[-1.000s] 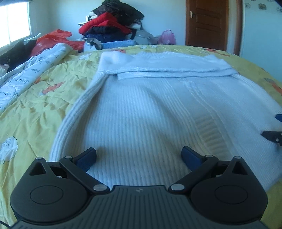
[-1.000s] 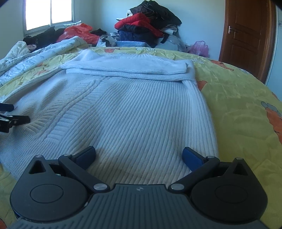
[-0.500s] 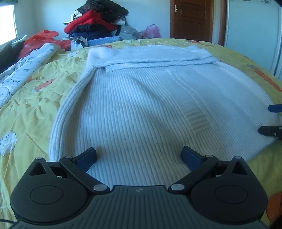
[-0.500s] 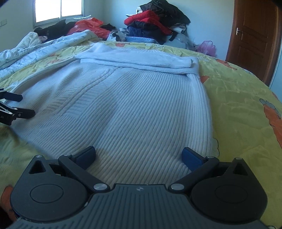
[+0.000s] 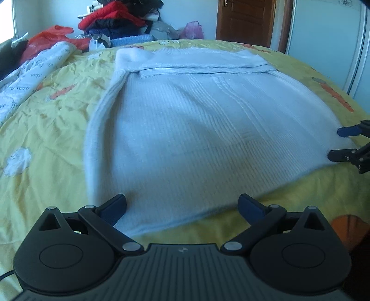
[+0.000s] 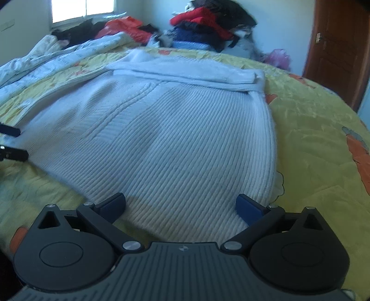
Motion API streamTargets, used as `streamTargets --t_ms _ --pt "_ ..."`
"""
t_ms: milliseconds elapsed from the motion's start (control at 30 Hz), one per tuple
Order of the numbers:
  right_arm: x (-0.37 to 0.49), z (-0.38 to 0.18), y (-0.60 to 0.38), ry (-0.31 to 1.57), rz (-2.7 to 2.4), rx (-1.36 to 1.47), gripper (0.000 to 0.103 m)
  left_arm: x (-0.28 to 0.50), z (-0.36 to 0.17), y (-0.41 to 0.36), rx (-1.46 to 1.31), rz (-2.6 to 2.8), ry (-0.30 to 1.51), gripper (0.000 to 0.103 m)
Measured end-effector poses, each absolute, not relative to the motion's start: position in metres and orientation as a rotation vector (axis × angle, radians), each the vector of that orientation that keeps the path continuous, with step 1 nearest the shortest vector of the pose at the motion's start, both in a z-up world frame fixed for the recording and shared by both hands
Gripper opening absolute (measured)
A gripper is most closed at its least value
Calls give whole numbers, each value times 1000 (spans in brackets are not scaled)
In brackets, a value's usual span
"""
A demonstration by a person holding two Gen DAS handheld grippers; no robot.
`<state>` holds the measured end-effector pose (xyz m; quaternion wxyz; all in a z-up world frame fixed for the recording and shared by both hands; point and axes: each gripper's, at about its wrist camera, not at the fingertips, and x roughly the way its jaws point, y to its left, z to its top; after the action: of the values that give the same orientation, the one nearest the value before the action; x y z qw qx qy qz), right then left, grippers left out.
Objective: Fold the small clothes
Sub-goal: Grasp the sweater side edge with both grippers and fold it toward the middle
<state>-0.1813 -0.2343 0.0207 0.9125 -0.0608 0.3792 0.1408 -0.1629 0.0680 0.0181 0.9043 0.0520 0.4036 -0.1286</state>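
Jaws of both grippers are spread wide, nothing grasped. Left gripper (image 5: 182, 205) is poised at the near left corner of the white ribbed sweater (image 5: 208, 129), the hem lying between and just ahead of its blue pads. Right gripper (image 6: 181, 205) is set likewise at the near right corner of the hem, fabric between the pads but not pinched. Each gripper is seen at the edge of the other's view, well apart, one per corner. Judged: both are lined up to pinch the hem corners so the bottom can be lifted and folded toward the far end. Sleeves are already laid across the top of the sweater, far ahead of the jaws, as a flat band. Sweater is spread flat on a bed with a yellow cartoon-print bedsheet (image 5: 53, 120), some bare sheet showing under the hem near the jaws. A white printed quilt (image 6: 57, 60) is bunched to the far left. Beyond the bed, a pile of clothes (image 6: 208, 25), red and dark, is stacked by the wall. Brown wooden door (image 5: 245, 20) is far ahead to the right; window (image 6: 83, 10) is far left.
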Motion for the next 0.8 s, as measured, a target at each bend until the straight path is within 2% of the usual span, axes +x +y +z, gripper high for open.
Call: streamTargets --t_ms 167,267,367,400,600,633,667,700,733,767,800 --pt "-184 50 -279 753 279 50 103 -165 44 127 -88 -168 758 103" --pt "-175 45 -323 796 236 291 103 -149 35 151 -223 -106 817 103" --pt "-168 28 -356 857 200 506 95 -138 21 153 -303 -141 875 103" --pt "-170 26 -363 838 217 561 97 -137 19 149 -303 -154 872 103" --pt "-159 3 -375 920 427 888 94 -128 16 140 -389 -321 895 101" --pt "-155 0 -371 937 464 917 93 -125 15 139 -404 -346 902 88" --pt "-151 -2 -367 943 490 922 93 -124 15 137 -398 -348 904 82" --pt "-148 -1 -360 955 505 916 90 -122 16 136 -380 -338 908 65" --pt "-144 -2 -355 968 519 905 85 -121 17 136 -370 -328 913 55" --pt "-141 -2 -352 976 526 896 81 -121 17 138 -368 -323 919 53" --pt "-138 -2 -352 985 529 890 73 -121 17 141 -377 -324 927 50"
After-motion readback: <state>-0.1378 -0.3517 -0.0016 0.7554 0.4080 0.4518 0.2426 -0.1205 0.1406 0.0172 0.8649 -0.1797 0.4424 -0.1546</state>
